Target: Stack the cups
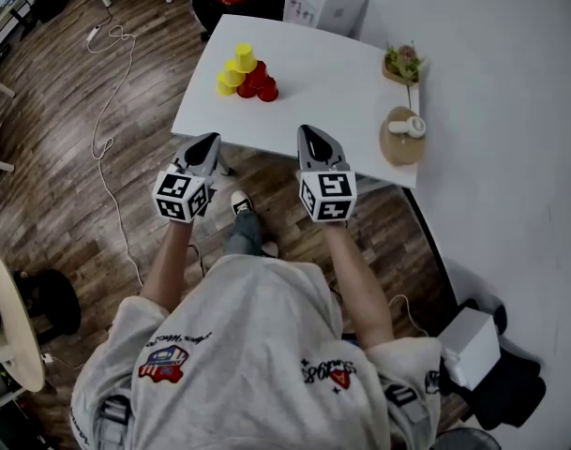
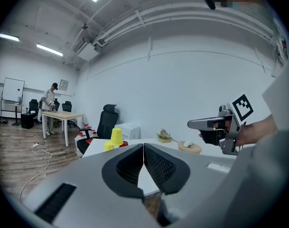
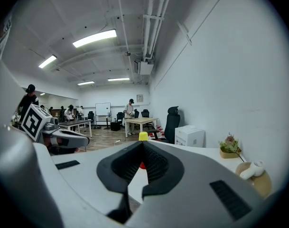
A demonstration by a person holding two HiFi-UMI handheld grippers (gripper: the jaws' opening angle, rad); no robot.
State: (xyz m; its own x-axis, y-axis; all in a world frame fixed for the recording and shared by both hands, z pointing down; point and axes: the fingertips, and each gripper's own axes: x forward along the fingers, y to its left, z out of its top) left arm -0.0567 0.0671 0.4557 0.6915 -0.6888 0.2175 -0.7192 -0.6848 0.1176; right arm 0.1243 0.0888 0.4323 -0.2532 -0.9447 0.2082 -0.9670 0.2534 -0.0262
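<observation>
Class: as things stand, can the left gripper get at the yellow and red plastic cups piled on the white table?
Probably yes. The left gripper, shut and empty, hangs by the white table's near edge; only bare tabletop separates it from the yellow and red plastic cups.

Yellow cups, red cups, white table

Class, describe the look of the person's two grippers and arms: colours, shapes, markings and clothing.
Both the left gripper and right gripper are grey tapering shells with black ribbed fingers. Each carries a white cube with black square markers. The person wears a light grey short-sleeved T-shirt with small printed logos.
</observation>
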